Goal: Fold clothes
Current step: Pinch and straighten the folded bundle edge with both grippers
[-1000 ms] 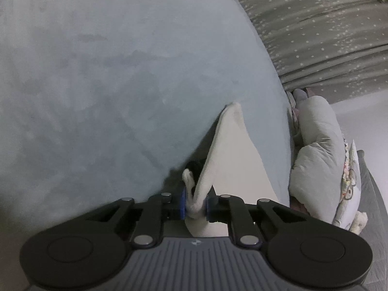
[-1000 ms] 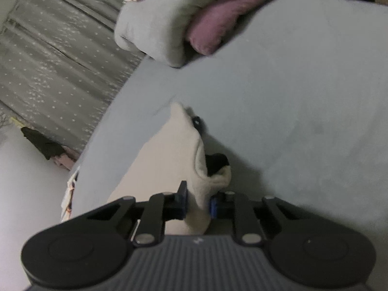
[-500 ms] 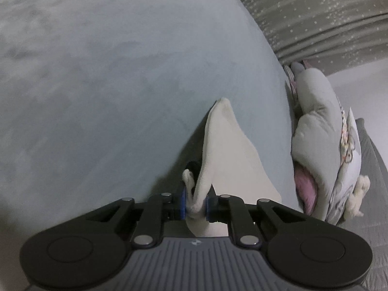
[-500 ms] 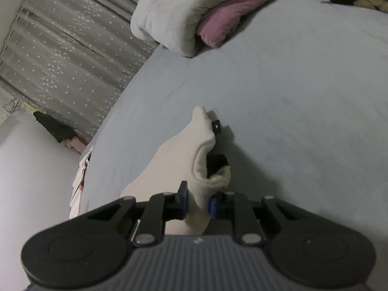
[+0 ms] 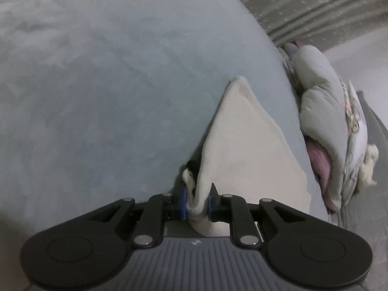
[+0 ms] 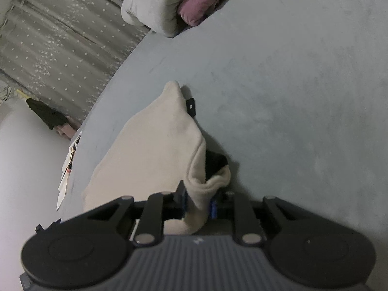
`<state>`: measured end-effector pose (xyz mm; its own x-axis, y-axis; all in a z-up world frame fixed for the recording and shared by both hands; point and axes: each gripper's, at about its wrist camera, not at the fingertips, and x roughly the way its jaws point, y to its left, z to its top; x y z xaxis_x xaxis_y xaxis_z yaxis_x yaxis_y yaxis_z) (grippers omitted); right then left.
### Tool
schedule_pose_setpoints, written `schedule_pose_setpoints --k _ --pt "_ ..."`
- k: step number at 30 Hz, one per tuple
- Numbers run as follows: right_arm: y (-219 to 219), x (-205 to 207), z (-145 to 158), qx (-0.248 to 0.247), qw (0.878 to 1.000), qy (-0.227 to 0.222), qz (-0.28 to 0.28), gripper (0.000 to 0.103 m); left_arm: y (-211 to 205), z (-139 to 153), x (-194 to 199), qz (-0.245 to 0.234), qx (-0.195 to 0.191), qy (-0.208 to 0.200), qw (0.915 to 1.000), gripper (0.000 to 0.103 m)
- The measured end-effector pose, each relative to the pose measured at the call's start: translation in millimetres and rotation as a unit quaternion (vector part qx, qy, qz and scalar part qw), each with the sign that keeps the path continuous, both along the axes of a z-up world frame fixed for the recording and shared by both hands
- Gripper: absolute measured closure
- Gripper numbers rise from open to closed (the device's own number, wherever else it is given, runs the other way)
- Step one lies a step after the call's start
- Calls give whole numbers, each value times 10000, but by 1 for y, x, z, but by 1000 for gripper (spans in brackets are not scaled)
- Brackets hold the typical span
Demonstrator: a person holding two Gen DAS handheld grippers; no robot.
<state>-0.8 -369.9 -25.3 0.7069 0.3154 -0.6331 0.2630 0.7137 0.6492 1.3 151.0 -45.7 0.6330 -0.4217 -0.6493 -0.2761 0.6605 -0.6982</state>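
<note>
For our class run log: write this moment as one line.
left gripper: shut on cream garment | right gripper: shut on cream garment | garment lifted over blue-grey bed

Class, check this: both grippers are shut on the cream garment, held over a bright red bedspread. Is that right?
One error: the bedspread is grey-blue, not red, as the right wrist view shows. The left gripper and right gripper are indeed both shut on the cream garment.

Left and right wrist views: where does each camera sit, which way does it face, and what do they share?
Left wrist: sits behind the left claw, looking along its fingers over the bed; claw shut on the cream garment.
Right wrist: sits behind the right claw, facing the bed and curtain; claw shut on the garment.
Shared: the garment, bed, and grey bedding pile.
</note>
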Motion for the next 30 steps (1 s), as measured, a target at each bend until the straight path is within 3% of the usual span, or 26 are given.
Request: schedule_pose_setpoints --k 3,6,9,11,14,15,19,23,30 --pt "-8 -1 0 244 9997 18 91 81 9 -2 4 -347 -218 -129 9991 79" --pt "-16 3 -2 504 9986 82 160 78 28 -7 16 -638 -792 35 9948 73" --pt "-29 9 -5 878 9957 177 255 74 37 -7 27 -925 -988 124 9907 69" --pt "-36 12 -6 1033 9941 189 282 66 38 -3 35 -1179 -938 108 9885 64" --pt "-46 16 -5 1169 9923 193 373 53 36 2 46 -1669 -981 111 9810 47" --pt "-50 17 -3 1156 9923 194 403 50 37 4 48 -1871 -1009 143 9770 44" --pt "-67 21 3 875 9951 194 417 39 51 9 56 -2046 -902 184 9745 39" --pt "-73 35 3 906 9934 264 659 36 58 4 65 -2075 -1038 193 9725 36" --pt "-69 64 -4 1065 9891 122 1014 37 48 3 93 -2371 -937 -2 9669 36"
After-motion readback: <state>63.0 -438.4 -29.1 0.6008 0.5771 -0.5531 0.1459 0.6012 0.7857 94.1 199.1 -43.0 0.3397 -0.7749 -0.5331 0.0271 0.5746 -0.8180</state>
